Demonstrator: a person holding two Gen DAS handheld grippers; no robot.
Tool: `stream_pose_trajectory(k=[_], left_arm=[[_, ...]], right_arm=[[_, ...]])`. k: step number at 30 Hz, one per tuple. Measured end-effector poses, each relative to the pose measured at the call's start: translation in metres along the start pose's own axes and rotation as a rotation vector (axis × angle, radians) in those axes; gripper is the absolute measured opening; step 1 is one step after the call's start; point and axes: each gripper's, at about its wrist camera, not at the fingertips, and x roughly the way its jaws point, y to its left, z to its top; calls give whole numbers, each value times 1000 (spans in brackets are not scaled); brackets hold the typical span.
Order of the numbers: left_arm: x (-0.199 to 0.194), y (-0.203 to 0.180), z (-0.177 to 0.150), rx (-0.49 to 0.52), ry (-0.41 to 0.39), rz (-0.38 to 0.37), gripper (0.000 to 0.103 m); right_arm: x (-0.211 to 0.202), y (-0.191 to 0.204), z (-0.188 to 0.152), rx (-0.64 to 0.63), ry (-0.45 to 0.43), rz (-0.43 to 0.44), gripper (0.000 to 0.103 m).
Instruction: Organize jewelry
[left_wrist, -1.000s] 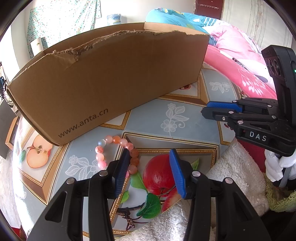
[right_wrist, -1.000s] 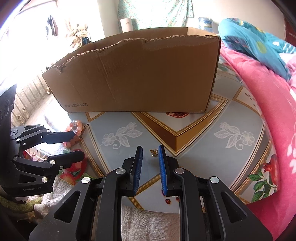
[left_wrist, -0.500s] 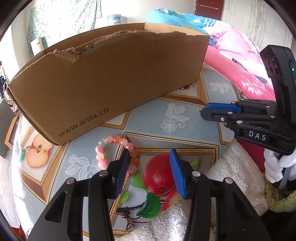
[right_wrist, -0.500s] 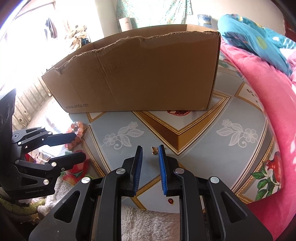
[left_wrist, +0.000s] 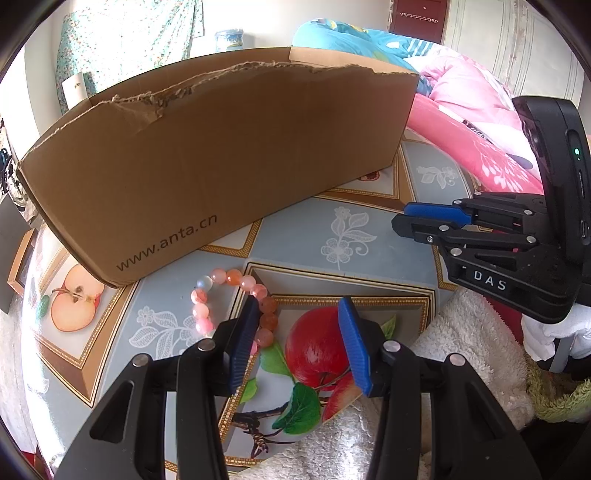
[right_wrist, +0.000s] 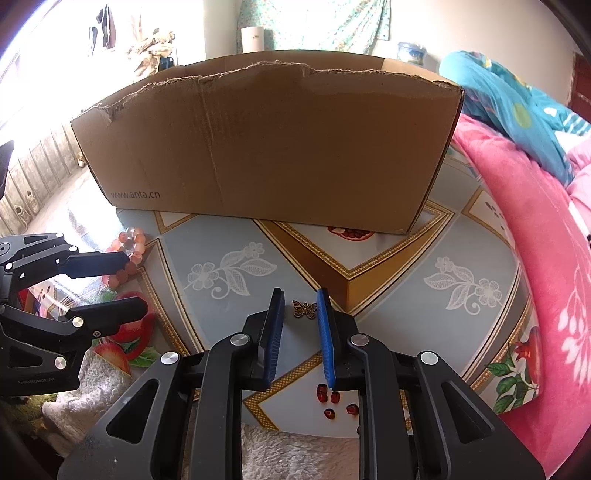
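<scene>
Two grippers hover over a patterned table in front of a cardboard box (left_wrist: 221, 166).

Left wrist view: the left gripper (left_wrist: 297, 341) stands spread and empty; a pink bead bracelet (left_wrist: 236, 306) lies flat on the table (left_wrist: 295, 236), its loop running away toward the box, one side hidden behind the left finger. Right wrist view: only here a small butterfly charm (right_wrist: 304, 308) shows, flat on the table, wings spread sideways, lying just beyond the right gripper (right_wrist: 300, 314), whose jaws have just been closing, narrow, holding nothing.
</scene>
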Motion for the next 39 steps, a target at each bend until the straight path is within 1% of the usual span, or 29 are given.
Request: stream_pose_trajectory(k=[1,5,8,13,20,25,26,27,29,31,34,37,39], left_arm=[[0,0,0,0,-1,0,44],[-1,1,0,-1,-2,3,44],[-1,1,0,-4,-1,3,44],[-2,3,0,-3,-1,5,44],[-4,5,0,-8,-15,22,44],[-4,6,3,-3,-18,26,44],[-3,6,3,0,-19,31,44],[-3,6,4,2,-18,34,44],[0,7,5,4,-9,34,41],[3,8,5,4,3,41,40],[5,10,6,-2,0,48,37],[5,11,6,-5,-4,55,35],[6,11,6,-4,-5,65,31]], right_arm=[[0,0,1,-1,1,-3,9],[-1,7,-1,7,5,-7,8],[1,8,2,27,10,10,8],[2,-1,6,81,22,59,6],[8,-17,11,135,29,91,6],[13,-32,16,176,39,131,6],[13,-34,16,187,41,139,5],[14,-36,17,197,41,147,0],[14,-42,19,219,42,165,0],[12,-46,19,236,38,172,0],[6,-49,21,257,29,180,0],[2,-51,22,245,32,169,3],[3,-47,23,213,52,165,7]])
